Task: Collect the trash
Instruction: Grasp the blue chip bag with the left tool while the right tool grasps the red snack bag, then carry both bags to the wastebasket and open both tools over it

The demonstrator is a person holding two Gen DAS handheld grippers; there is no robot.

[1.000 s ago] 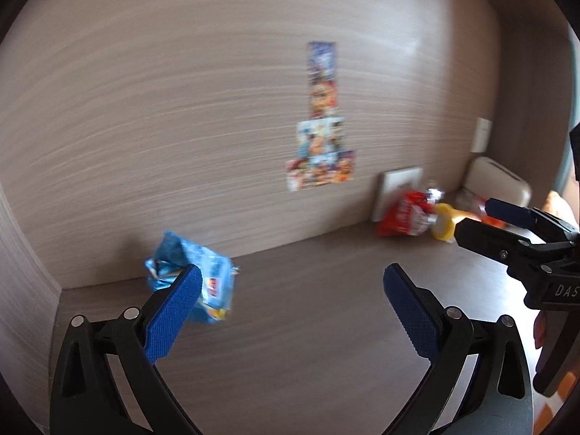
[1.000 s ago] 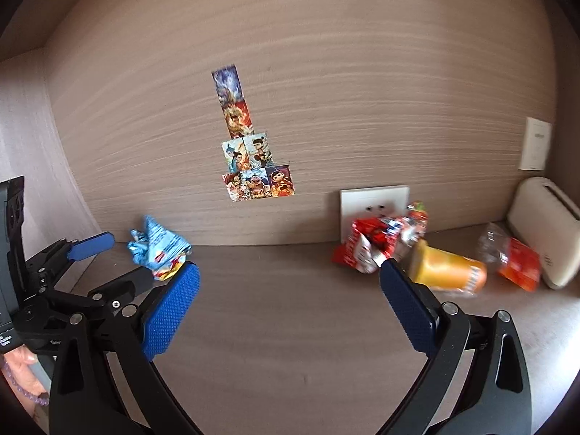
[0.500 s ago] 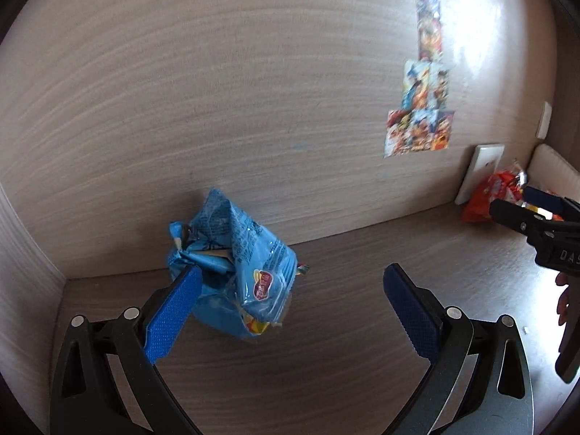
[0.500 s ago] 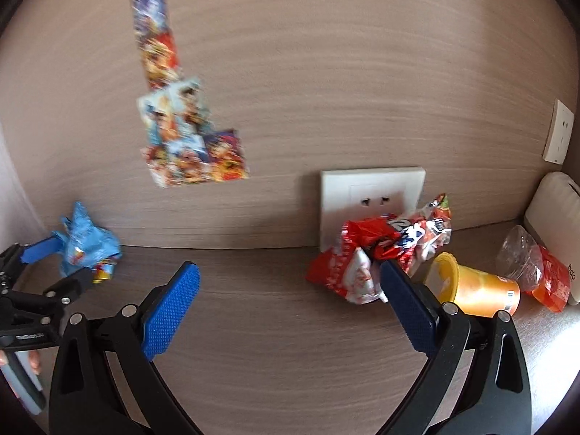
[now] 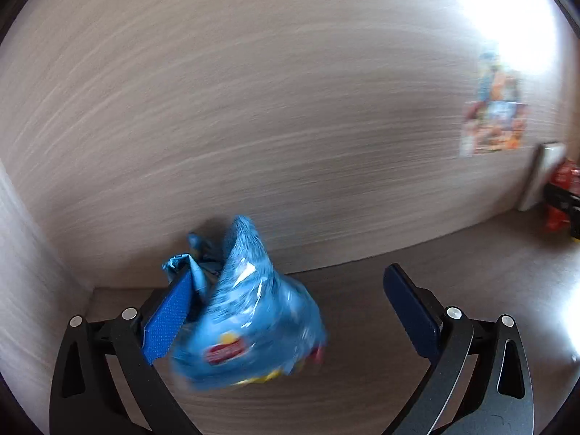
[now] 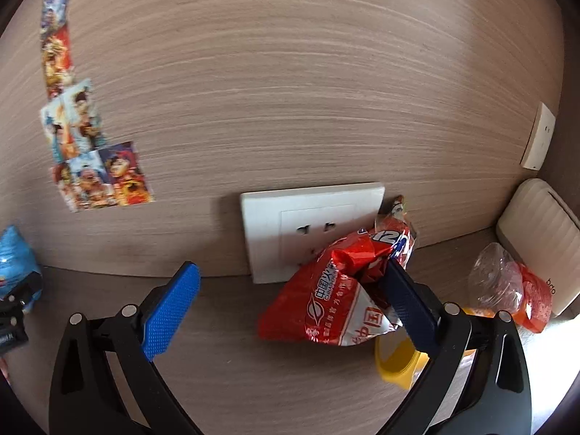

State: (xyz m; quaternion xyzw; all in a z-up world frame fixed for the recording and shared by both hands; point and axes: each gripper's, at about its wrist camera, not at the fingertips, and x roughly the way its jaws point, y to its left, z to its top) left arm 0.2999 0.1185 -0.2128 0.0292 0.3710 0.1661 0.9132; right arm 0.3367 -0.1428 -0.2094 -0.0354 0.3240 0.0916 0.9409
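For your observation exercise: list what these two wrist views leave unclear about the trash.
- Blue snack bag: left view, motion-blurred, print unreadable.
- Yellow cup: right view, mostly hidden behind the right tool's finger.
- Red wrapper: left view, cut off by the edge.
- Clear bag: contents indistinct.

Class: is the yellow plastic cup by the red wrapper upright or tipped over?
Tipped: the yellow plastic cup lies sideways on the wooden shelf.

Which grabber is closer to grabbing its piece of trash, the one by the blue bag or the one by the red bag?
Probably the left gripper. The blue chip bag already sits between its open fingers. The right gripper is open too, but the red wrapper lies off-centre against its right finger.
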